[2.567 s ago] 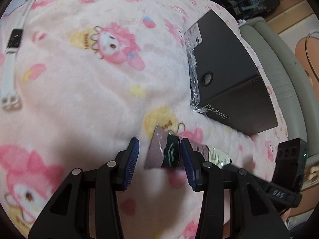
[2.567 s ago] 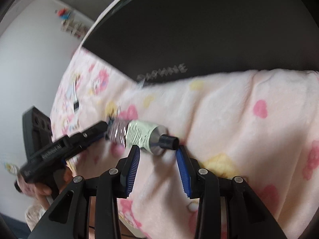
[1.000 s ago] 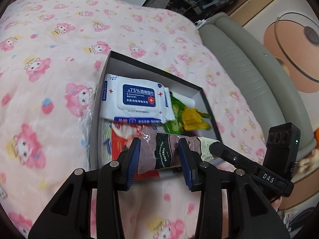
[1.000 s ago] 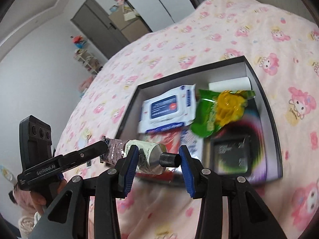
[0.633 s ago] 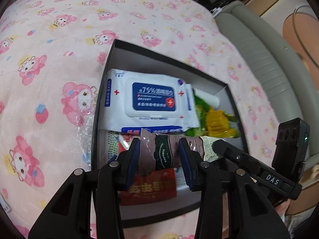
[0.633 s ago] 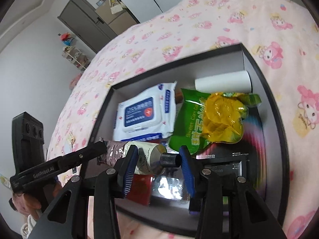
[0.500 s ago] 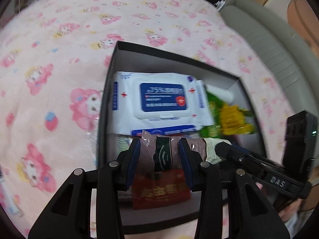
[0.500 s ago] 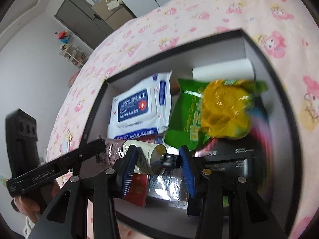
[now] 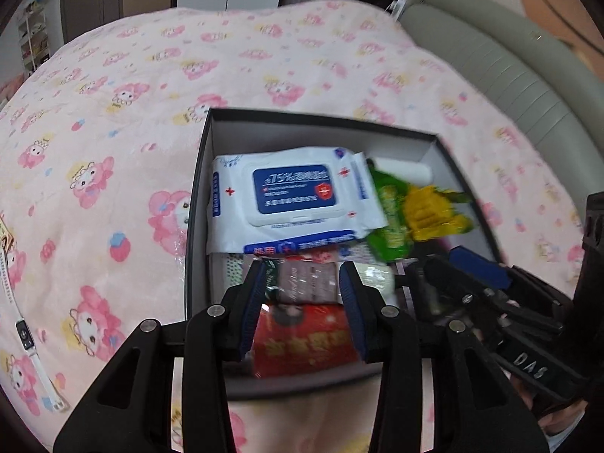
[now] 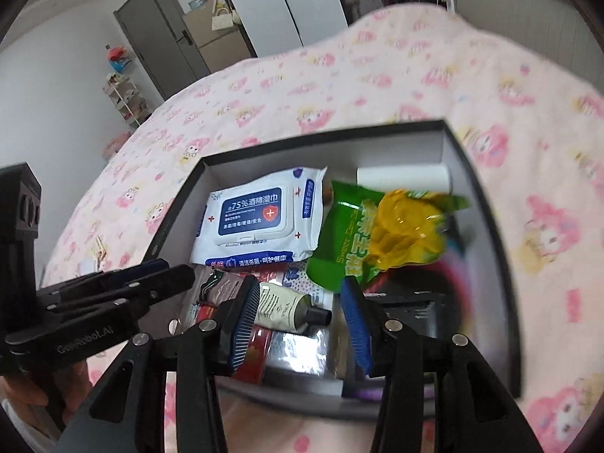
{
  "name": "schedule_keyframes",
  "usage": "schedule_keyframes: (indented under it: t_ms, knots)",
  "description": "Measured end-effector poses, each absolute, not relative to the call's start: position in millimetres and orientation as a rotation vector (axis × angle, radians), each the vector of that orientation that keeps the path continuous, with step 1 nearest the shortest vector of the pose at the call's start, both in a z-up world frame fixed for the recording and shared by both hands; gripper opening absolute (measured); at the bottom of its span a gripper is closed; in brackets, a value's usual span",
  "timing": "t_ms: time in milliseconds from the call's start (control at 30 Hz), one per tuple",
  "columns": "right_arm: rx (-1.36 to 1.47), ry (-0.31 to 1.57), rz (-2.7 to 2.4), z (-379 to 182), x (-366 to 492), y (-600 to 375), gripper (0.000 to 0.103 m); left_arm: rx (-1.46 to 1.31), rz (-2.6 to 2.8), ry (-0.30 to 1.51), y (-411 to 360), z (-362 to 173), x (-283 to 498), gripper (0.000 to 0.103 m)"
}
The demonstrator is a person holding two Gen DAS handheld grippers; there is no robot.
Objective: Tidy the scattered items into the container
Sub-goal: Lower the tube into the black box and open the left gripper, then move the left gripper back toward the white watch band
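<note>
The squeezed, crinkled cream-and-brown metal tube with a black screw cap (image 10: pixel 279 307) lies inside the black cardboard box with pale grey inner walls (image 10: pixel 441 139), at its near end, on top of a glossy red packet (image 9: pixel 305 339) and a shiny foil sachet (image 10: pixel 298 355); its crimped brown tail (image 9: pixel 307 283) points toward the left gripper (image 9: pixel 302 296), its cap toward the right gripper (image 10: pixel 302 315); both grippers stand apart around the tube, blue ribbed pads just beside it, and I cannot tell whether any pad touches it; half a second ago both pairs of pads were pressed on the tube and it hung above the packets, whereas now it has dropped onto them and the gaps have widened; behind it a soft white wet-wipe pack with a blue label and hard flip lid (image 9: pixel 290 196) lies flat beside a crumpled green-and-yellow plastic snack bag (image 10: pixel 381 238), with a white cylindrical roll (image 10: pixel 404 177) against the far wall; these are as before; the box sits on a fluffy pink blanket printed with cartoon rabbits (image 9: pixel 113 120); a white watch with a rubbery strap (image 9: pixel 28 343) lies well apart on it at the left edge.
</note>
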State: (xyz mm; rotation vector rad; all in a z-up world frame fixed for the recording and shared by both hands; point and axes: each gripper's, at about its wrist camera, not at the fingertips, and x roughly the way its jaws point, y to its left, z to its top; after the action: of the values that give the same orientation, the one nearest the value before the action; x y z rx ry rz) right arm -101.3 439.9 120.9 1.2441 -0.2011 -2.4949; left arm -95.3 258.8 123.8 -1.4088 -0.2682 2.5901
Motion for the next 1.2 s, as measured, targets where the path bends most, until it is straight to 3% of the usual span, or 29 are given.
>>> schedule_keyframes:
  t_ms: [533,1200]
  knots:
    - [1.132,-0.142,-2.547,167.9,12.1,419.0,0.042,-1.174,2.594,-0.183,262.7,190.8,20.5,0.048]
    - [1.077,-0.039,-2.483,172.0,70.1,353.7,0.043,-1.187,2.686,-0.279,196.3,184.7,101.9,0.049]
